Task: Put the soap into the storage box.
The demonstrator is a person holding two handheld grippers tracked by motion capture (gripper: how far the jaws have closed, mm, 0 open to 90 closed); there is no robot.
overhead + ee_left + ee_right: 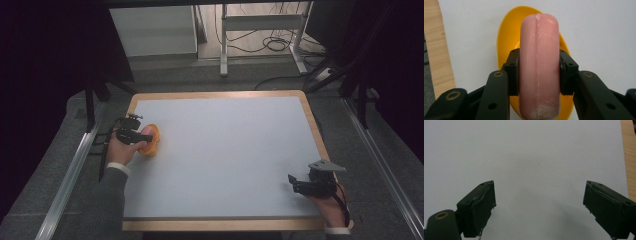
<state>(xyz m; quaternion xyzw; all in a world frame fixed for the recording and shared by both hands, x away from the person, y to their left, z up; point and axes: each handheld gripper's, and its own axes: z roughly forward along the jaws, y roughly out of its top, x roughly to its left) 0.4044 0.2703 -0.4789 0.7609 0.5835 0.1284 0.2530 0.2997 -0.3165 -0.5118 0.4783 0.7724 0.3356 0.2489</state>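
My left gripper [539, 72] is shut on a pink, rounded sausage-shaped object [539, 65], with a black pad pressing each of its sides. The pink object hangs just above a yellow bowl [506, 37] that rests on the white tabletop. In the high view the left gripper [139, 135] sits at the table's left edge, against the yellow bowl [152, 141] and the pink object [145, 134]. My right gripper [539, 207] stands open over bare white surface, nothing between its jaws. In the high view the right gripper [296, 183] is near the front right corner.
The white table [225, 145] has a wooden rim [215, 224]. Metal rails run along both sides on the grey floor. A white desk frame and cables [270, 40] stand beyond the far edge.
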